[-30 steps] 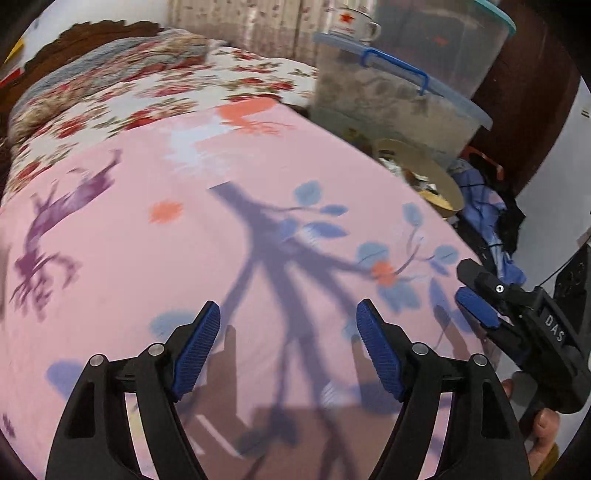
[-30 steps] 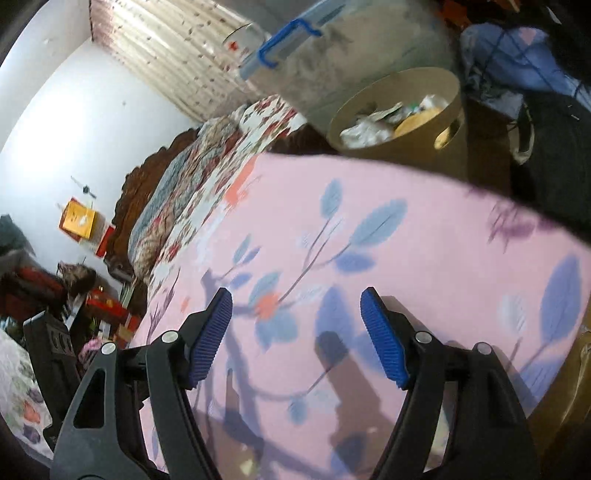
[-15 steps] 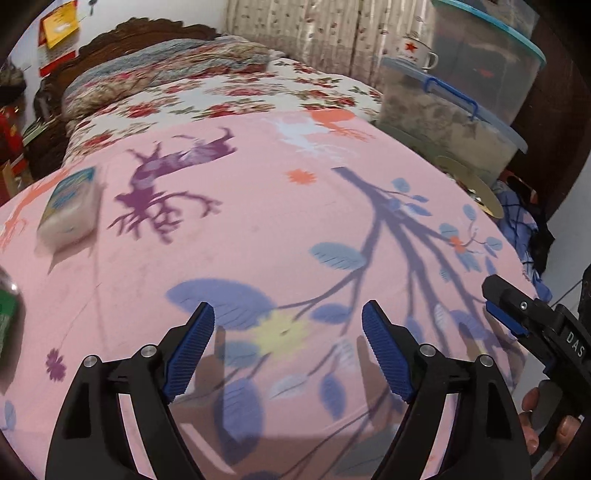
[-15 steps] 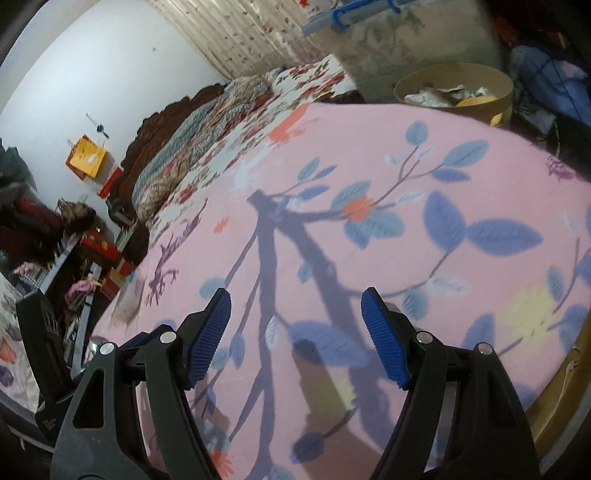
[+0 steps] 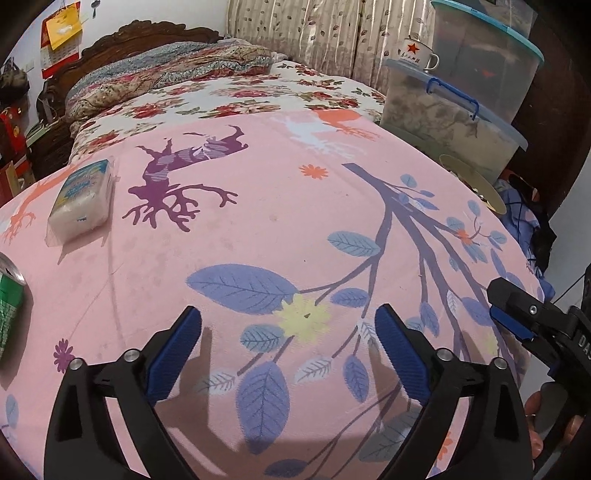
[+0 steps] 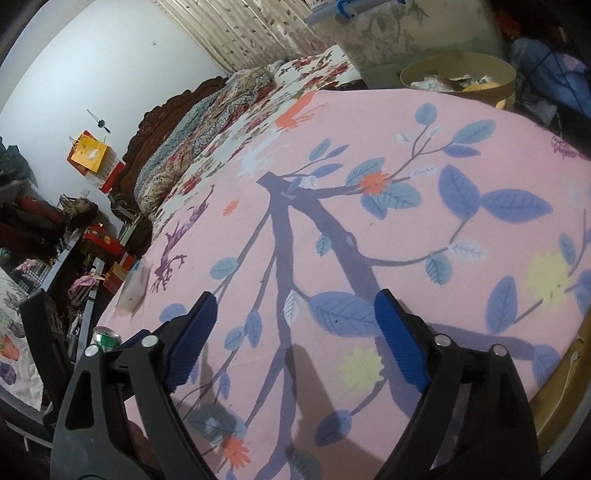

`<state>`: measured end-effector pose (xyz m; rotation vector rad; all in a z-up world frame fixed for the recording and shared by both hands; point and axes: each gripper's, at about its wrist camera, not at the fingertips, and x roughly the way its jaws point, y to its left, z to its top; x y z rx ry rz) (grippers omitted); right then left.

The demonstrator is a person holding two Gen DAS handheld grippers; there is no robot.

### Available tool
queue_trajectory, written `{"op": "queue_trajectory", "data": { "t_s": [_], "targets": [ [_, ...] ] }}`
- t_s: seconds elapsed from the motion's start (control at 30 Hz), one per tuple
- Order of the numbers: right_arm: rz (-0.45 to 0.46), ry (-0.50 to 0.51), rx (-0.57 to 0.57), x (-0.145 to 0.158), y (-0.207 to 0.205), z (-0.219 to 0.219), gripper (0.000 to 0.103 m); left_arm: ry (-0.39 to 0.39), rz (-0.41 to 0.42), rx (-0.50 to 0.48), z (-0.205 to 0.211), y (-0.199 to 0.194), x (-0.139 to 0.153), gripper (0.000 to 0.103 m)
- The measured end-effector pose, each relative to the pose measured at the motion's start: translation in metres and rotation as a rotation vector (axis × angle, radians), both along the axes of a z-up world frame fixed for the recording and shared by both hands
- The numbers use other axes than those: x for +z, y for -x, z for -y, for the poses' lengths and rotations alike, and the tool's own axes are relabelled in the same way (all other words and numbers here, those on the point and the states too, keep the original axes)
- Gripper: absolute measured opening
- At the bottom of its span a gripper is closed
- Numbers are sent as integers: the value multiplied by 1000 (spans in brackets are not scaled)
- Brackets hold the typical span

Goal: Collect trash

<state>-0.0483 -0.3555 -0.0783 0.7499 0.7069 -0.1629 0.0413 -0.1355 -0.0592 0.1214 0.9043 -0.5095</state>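
Observation:
A soft tissue pack [image 5: 82, 201] in clear wrap lies on the pink bedspread [image 5: 280, 206] at the far left. A green drink can [image 5: 9, 306] lies at the left edge; it also shows in the right wrist view [image 6: 106, 339]. My left gripper [image 5: 291, 354] is open and empty, low over the bedspread near its front. My right gripper [image 6: 295, 350] is open and empty too; it shows in the left wrist view at the right edge [image 5: 517, 317]. A tan round bin [image 6: 458, 83] holding trash stands past the bed's far corner.
Stacked clear storage tubs [image 5: 454, 110] with an enamel mug [image 5: 417, 55] stand at the back right. A floral quilt [image 5: 184, 74] and wooden headboard [image 5: 155, 35] lie beyond the bedspread. Clothes [image 5: 524, 210] are heaped on the right.
Both views have swung left and pulled back: the bin slid toward the right edge, and the tissue pack and green can came into view. Both grippers stayed open.

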Motion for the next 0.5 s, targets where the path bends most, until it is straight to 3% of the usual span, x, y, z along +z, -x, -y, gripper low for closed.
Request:
{"op": "queue_trajectory", "data": {
  "t_s": [0.5],
  "targets": [
    [46,-58,16,-2,10,-7,100,40,19,-15,-3,4,4,94]
  ]
}}
